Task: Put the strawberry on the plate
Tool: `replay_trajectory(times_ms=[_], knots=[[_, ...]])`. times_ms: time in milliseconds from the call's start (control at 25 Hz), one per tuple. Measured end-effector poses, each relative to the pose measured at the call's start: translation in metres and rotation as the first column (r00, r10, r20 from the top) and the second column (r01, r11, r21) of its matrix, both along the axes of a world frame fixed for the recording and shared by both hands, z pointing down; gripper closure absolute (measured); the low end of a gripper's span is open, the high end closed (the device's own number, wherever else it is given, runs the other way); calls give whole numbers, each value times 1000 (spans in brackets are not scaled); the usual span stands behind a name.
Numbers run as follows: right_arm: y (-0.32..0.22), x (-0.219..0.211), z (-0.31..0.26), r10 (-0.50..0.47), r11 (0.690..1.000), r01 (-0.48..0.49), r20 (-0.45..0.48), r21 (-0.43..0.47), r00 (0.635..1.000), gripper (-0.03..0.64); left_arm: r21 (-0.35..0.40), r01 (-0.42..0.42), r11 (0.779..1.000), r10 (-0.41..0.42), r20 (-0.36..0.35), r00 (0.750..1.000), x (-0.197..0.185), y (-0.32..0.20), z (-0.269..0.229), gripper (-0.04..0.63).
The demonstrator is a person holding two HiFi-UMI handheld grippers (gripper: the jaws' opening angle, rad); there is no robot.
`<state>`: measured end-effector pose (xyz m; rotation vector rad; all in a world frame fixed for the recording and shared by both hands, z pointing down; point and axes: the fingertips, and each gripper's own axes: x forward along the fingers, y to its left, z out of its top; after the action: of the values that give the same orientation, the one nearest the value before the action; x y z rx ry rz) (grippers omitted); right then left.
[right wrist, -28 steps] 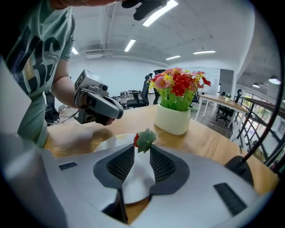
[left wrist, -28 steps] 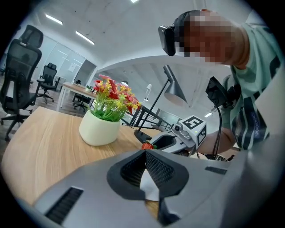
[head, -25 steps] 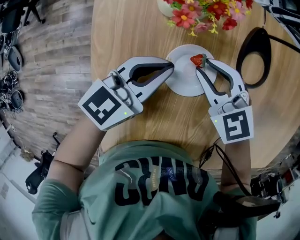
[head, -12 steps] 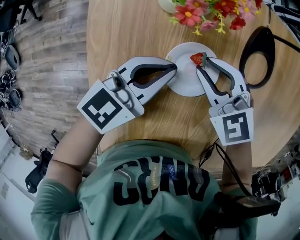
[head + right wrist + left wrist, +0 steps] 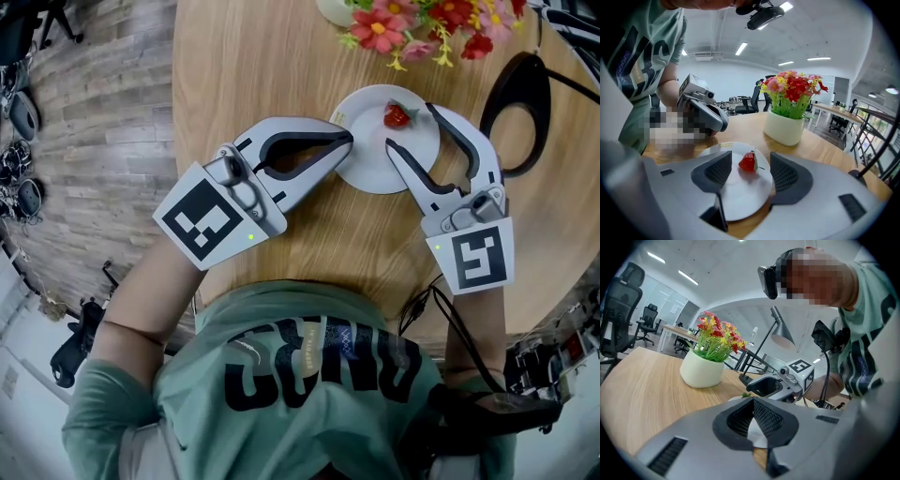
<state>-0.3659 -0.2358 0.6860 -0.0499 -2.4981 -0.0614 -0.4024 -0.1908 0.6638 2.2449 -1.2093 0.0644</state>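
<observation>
A red strawberry (image 5: pixel 396 115) (image 5: pixel 748 162) lies on the small white plate (image 5: pixel 368 157) (image 5: pixel 738 199) on the round wooden table. My right gripper (image 5: pixel 411 125) (image 5: pixel 750 175) is over the plate's right side. Its jaws have just been opening and now stand wide. The strawberry sits between them, clear of both pads. My left gripper (image 5: pixel 345 139) (image 5: pixel 753 401) is shut with nothing in it, its tips resting at the plate's left rim. In the left gripper view a sliver of the plate (image 5: pixel 755 437) shows below the closed pads.
A white pot of red, pink and yellow flowers (image 5: pixel 412 21) (image 5: pixel 790 117) (image 5: pixel 705 363) stands just beyond the plate. A black lamp base ring (image 5: pixel 511 105) lies to the right. The table's edge (image 5: pixel 176 141) runs down the left, with wood floor below.
The right gripper's jaws have opened wide and let go of the strawberry, which now rests on the plate. The left gripper has not moved.
</observation>
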Motion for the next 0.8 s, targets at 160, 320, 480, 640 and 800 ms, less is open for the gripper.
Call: replay_trajectory(times_ms=[160, 320, 480, 640, 800], knots=[[0, -1, 0, 0, 1000, 0, 6, 4, 1000, 376, 1, -2, 1000, 2, 5, 1000, 0, 1, 1, 591], [2, -1, 1, -1, 1000, 1, -1, 0, 1000, 376, -3, 3, 1000, -3, -3, 1000, -1, 2, 0, 591], [3, -1, -1, 3, 1000, -3, -3, -4, 1000, 376, 3, 2, 1000, -2, -3, 1000, 0, 3, -2, 591], [3, 0, -4, 3, 1000, -3, -3, -4, 1000, 376, 4, 7, 1000, -7, -8, 1000, 0, 4, -6, 591], [3, 2, -8, 19, 1000, -20, -4, -6, 1000, 376, 11, 13, 1000, -13, -17, 1000, 1, 6, -15, 591]])
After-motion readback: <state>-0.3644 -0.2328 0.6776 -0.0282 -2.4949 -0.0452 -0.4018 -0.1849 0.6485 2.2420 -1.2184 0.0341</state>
